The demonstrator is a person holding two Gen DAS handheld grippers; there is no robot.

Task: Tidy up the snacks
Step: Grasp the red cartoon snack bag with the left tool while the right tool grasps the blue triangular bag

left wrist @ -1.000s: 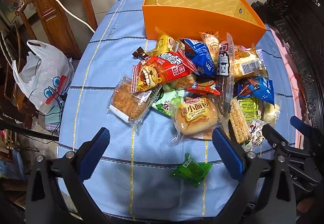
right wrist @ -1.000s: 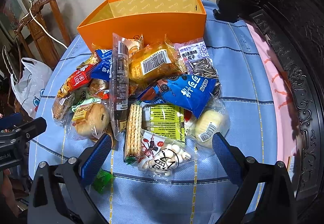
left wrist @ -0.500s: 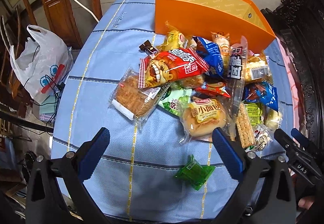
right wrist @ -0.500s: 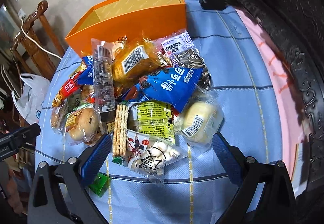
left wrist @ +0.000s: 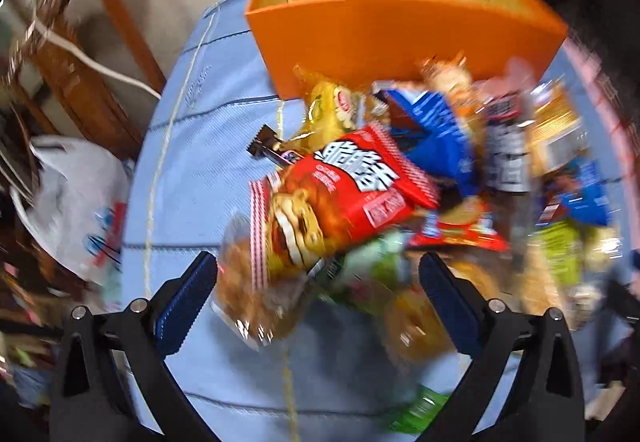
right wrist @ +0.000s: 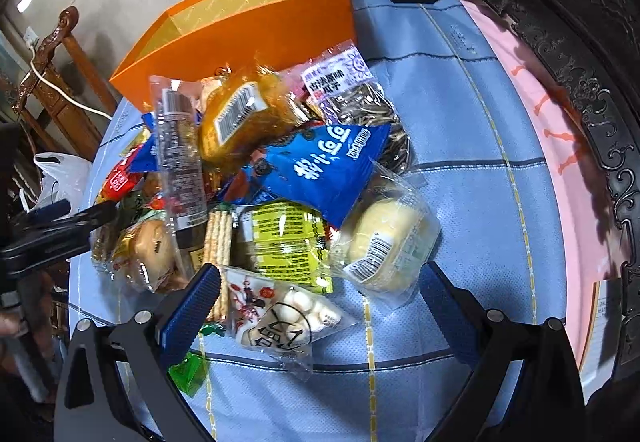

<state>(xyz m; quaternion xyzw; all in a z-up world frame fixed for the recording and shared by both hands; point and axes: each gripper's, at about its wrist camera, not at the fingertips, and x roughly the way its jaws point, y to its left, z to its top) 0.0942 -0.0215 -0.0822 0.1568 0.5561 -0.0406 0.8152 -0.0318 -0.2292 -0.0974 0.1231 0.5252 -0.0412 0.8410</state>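
Note:
A heap of wrapped snacks lies on the blue cloth in front of an empty orange box point(left wrist: 400, 38), also in the right wrist view point(right wrist: 248, 26). My left gripper point(left wrist: 318, 282) is open, low over the heap's left side, straddling a red lion bag point(left wrist: 340, 194) and a clear-wrapped cake point(left wrist: 248, 294); this view is blurred. My right gripper point(right wrist: 320, 294) is open, just above a white-candy packet point(right wrist: 284, 314), a yellow-green pack point(right wrist: 288, 242) and a wrapped bun point(right wrist: 384, 242). The left gripper also shows at the left edge of the right wrist view point(right wrist: 52, 230).
A blue tablecloth point(right wrist: 472, 202) covers the round table. A small green packet point(right wrist: 188, 374) lies near the front edge. A wooden chair point(left wrist: 80, 74) and a white plastic bag point(left wrist: 76, 210) stand left. Dark carved furniture point(right wrist: 580, 42) rises right.
Both grippers have moved forward and down toward the heap. The left one moved fast, so its view is blurred, and now sits over the red bag. Both stay open.

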